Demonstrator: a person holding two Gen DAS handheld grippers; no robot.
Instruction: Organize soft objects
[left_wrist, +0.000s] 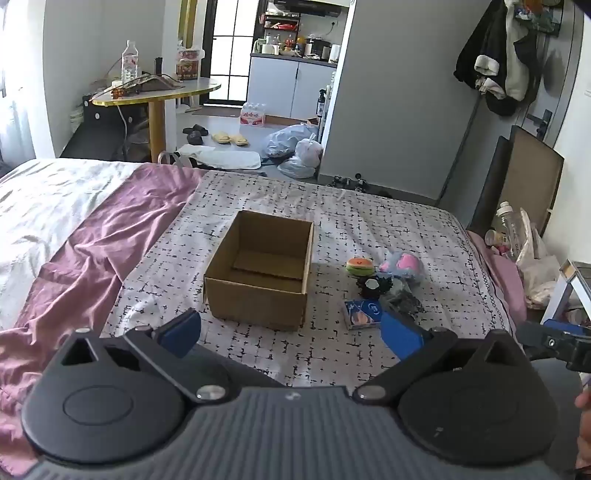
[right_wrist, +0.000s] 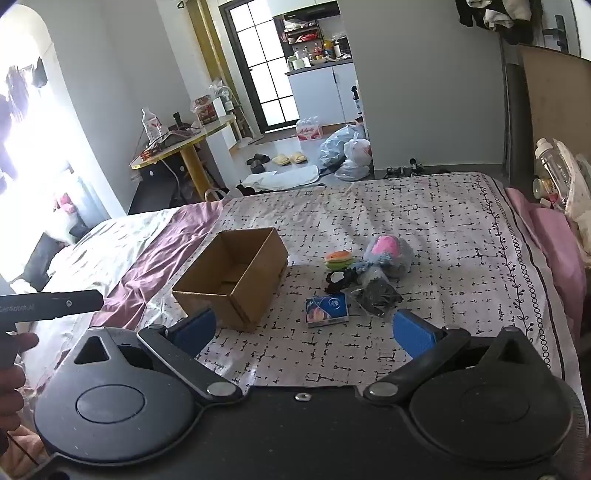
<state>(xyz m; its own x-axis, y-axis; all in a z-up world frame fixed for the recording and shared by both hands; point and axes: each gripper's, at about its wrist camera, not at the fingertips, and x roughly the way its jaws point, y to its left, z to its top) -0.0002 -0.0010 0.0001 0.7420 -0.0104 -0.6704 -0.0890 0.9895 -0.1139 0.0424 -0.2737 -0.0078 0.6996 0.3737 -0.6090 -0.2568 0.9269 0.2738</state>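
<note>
The left gripper (left_wrist: 291, 332) hovers with jaws spread, empty; the cardboard box (left_wrist: 258, 269) lies straight ahead. The right gripper (right_wrist: 303, 330) is likewise released. The soft toys (right_wrist: 384, 254) lie on the bed ahead of its jaws, right of the box, nearer the right gripper.

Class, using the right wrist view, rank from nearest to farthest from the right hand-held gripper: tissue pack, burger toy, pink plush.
1. Blue rectangular tissue pack, nearest, straight ahead.
2. Orange-and-green burger-shaped soft toy, behind it.
3. Pink-and-grey plush toy, farther back, right.
</note>
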